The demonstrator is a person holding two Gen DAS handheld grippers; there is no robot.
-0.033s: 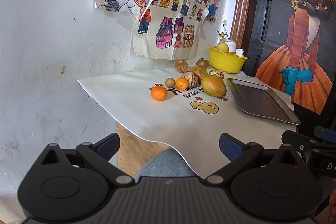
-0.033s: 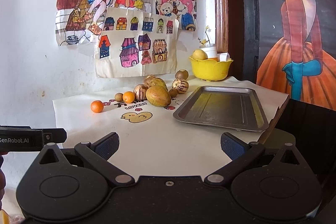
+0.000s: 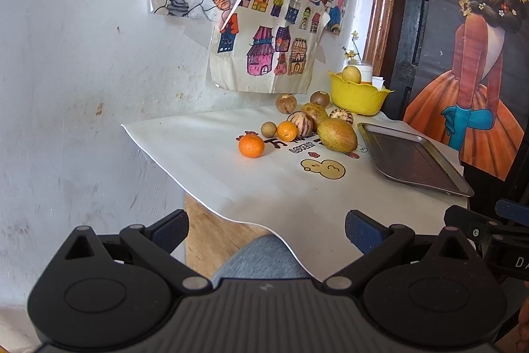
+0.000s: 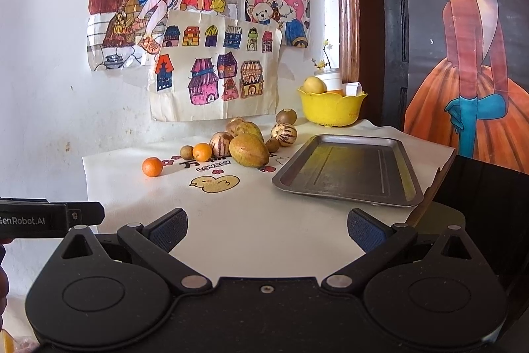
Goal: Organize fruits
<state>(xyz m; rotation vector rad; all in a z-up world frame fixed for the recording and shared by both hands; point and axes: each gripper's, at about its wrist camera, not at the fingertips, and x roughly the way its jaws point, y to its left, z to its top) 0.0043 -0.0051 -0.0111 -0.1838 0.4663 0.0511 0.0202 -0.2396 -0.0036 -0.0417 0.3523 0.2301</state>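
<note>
White cloth covers the surface point(image 4: 251, 220), which stands against a pale wall hung with coloured drawings point(image 4: 215, 68), and the fruits lie in a loose cluster toward the back of it: a large green-yellow mango point(image 4: 248, 150) at the front of the heap, striped round fruits point(image 4: 283, 134) just behind and beside it, a small orange point(image 4: 202, 152) touching a brownish round fruit point(image 4: 186, 152), and one orange point(image 4: 152, 166) lying apart at the left end. To the right of the heap an empty metal tray point(image 4: 350, 169) sits flat, and behind it a yellow bowl point(image 4: 332, 108) already holds a pale round fruit. Both tools hover off the near edge, well apart from any fruit; the left claw point(image 3: 266, 232) has its pads spread wide with nothing between them, and the right claw point(image 4: 266, 230) is likewise spread and empty. Nothing appears sorted onto the tray yet, so the work looks barely begun. The main risk is rolling: the round fruits touch one another, so nudging one while closing on it could send neighbours toward the cloth's edge, and the lone orange sits near the left edge, where a glancing pinch might knock it off
</note>
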